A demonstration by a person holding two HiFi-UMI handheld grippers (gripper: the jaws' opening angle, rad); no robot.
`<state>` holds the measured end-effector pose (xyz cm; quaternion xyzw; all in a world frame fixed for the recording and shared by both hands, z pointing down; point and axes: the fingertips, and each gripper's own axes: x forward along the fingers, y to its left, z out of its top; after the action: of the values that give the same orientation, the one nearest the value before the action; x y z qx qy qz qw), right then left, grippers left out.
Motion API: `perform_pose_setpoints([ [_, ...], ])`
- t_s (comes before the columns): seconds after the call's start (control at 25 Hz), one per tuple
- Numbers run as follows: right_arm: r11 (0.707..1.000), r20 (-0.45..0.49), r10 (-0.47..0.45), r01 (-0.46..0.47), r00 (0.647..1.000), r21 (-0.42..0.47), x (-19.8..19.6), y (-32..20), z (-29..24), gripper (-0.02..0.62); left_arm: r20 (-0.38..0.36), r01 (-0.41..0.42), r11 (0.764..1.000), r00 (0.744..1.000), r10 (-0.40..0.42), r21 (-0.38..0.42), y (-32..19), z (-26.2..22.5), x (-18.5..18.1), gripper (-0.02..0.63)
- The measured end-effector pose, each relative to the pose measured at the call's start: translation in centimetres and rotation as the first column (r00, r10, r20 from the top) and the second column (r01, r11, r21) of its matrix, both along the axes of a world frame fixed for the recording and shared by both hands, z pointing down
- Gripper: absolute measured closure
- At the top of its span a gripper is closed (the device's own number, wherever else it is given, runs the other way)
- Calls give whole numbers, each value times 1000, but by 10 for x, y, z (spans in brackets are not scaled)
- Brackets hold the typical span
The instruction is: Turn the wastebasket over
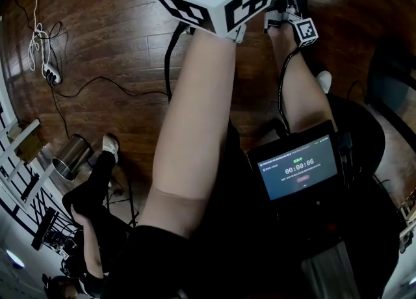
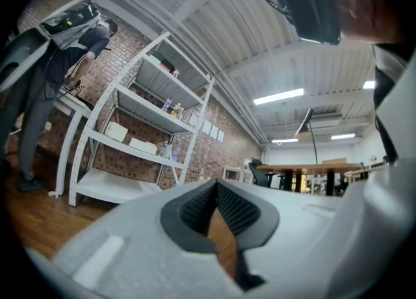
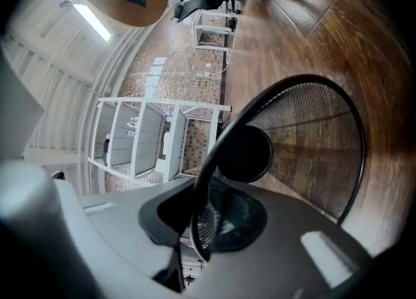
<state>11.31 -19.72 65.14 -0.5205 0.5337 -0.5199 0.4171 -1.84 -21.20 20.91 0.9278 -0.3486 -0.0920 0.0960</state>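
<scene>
Your right gripper (image 3: 209, 195) grasps the wastebasket (image 3: 312, 142) by its rim between the jaws, probably to tip it over, while your left gripper (image 2: 216, 187) is clenched empty, held aside

Black mesh wastebasket (image 3: 312, 135); rim pinched by right gripper (image 3: 201, 216).

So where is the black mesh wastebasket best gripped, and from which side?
By its thin rim, from the open mouth side, one jaw inside and one outside: the wastebasket is wide across its mesh, the rim narrow. The right gripper grips there.
</scene>
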Motion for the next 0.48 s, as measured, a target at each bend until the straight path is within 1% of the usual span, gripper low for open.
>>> perform_pose_setpoints([
  [0.04, 1000, 11, 6, -6, 1000, 4, 0, -2, -3, 555, -1, 1, 1000, 1000, -1, 1, 0, -1, 0, 604],
  [0.16, 1000, 17, 21, -21, 1000, -6, 2, -3, -3, 562, -16, 3, 1000, 1000, -3, 6, 0, -4, 0, 604],
  [0.32, 999, -26, 0, -2, 1000, -47, 0, -6, -5, 574, -8, 16, 1000, 1000, -16, 25, -1, -5, -2, 606],
  [0.48, 998, -56, -15, 11, 998, -67, 2, -8, -8, 574, -3, 26, 999, 1000, -26, 21, -2, 0, -10, 606],
])
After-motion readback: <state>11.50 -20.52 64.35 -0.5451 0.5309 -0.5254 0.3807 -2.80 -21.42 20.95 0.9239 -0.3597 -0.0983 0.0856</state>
